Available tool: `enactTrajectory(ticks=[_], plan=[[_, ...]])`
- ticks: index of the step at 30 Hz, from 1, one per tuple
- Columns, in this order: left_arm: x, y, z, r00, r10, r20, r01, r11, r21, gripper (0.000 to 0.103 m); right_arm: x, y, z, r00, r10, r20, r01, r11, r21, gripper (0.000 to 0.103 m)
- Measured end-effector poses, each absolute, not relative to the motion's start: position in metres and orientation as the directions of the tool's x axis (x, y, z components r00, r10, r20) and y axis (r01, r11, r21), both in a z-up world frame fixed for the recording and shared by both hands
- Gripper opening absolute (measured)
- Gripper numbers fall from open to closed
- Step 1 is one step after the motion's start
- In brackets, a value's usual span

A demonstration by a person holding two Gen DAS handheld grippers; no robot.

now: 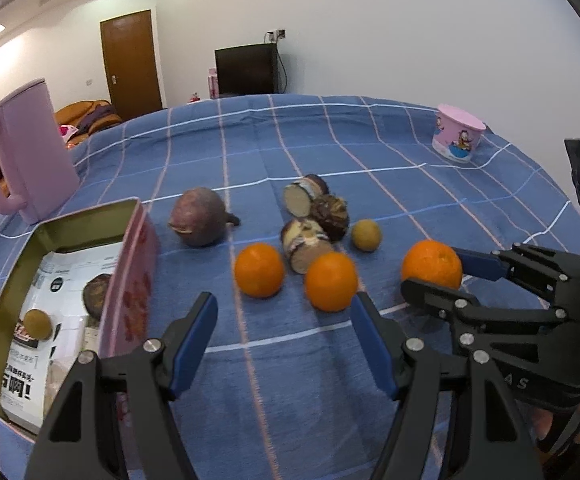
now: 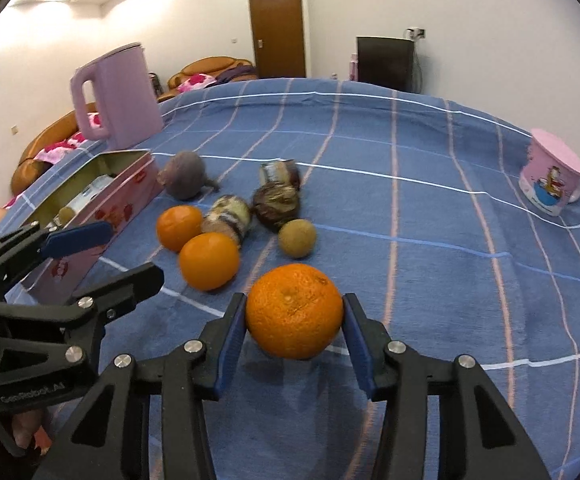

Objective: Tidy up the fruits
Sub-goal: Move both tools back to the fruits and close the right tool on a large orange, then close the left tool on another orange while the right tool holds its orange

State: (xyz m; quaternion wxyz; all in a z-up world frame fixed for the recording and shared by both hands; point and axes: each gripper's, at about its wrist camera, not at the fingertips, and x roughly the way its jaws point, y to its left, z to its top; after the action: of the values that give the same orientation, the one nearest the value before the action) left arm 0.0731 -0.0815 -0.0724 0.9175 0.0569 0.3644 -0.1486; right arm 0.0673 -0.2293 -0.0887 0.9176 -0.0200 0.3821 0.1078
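— What does the right gripper (image 2: 294, 320) have?

— Its blue pads clamp a bright, dimpled orange (image 2: 294, 311) at the near edge of the fruit cluster, over the blue checked cloth (image 2: 430, 216).

— And the left gripper (image 1: 283, 320)?

— It hovers spread wide with nothing between its fingers, two smaller oranges (image 1: 259, 269) (image 1: 331, 281) just ahead.

— Beyond those?

— Brown cut pieces (image 1: 305, 245), a small greenish-brown fruit (image 1: 366, 234) and a purplish round fruit (image 1: 199, 216). On the left, the open tin (image 1: 129, 264) contains two fruits on printed paper.
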Motion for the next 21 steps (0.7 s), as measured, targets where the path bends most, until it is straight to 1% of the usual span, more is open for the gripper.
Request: enactTrajectory(ticks=[4, 8, 9, 11, 14, 16, 18, 21], plan=[[0.076, -0.093, -0.075, 0.672, -0.253, -0.696, 0.338, 0.941, -0.015, 0.071, 0.066, -0.239, -0.09, 0.687, 0.167, -0.707, -0.188, 0.981, 0.048, 0.049], [0.079, -0.104, -0.078, 0.658, -0.266, -0.704, 0.358, 0.934, -0.019, 0.067, 0.064, -0.248, -0.089, 0.702, 0.149, -0.697, -0.16, 0.986, 0.05, 0.049], [0.081, -0.105, -0.08, 0.646, -0.273, -0.712, 0.362, 0.932, -0.028, 0.062, 0.063, -0.25, -0.089, 0.704, 0.147, -0.695, -0.156, 0.986, 0.051, 0.049], [0.086, -0.108, -0.084, 0.62, -0.288, -0.73, 0.374, 0.926, -0.048, 0.056, 0.062, -0.254, -0.089, 0.705, 0.142, -0.695, -0.15, 0.987, 0.049, 0.049], [0.092, -0.112, -0.086, 0.607, -0.29, -0.74, 0.375, 0.926, -0.055, 0.05, 0.063, -0.257, -0.09, 0.701, 0.152, -0.696, -0.146, 0.987, 0.068, 0.049], [0.095, -0.114, -0.087, 0.598, -0.293, -0.746, 0.378, 0.924, -0.06, 0.049, 0.063, -0.258, -0.09, 0.701, 0.158, -0.696, -0.148, 0.986, 0.075, 0.049], [0.1, -0.115, -0.09, 0.588, -0.289, -0.756, 0.37, 0.927, -0.066, 0.041, 0.064, -0.257, -0.09, 0.699, 0.162, -0.697, -0.153, 0.985, 0.075, 0.049], [0.102, -0.115, -0.09, 0.59, -0.291, -0.753, 0.367, 0.928, -0.071, 0.036, 0.064, -0.258, -0.091, 0.695, 0.172, -0.698, -0.158, 0.984, 0.085, 0.049]])
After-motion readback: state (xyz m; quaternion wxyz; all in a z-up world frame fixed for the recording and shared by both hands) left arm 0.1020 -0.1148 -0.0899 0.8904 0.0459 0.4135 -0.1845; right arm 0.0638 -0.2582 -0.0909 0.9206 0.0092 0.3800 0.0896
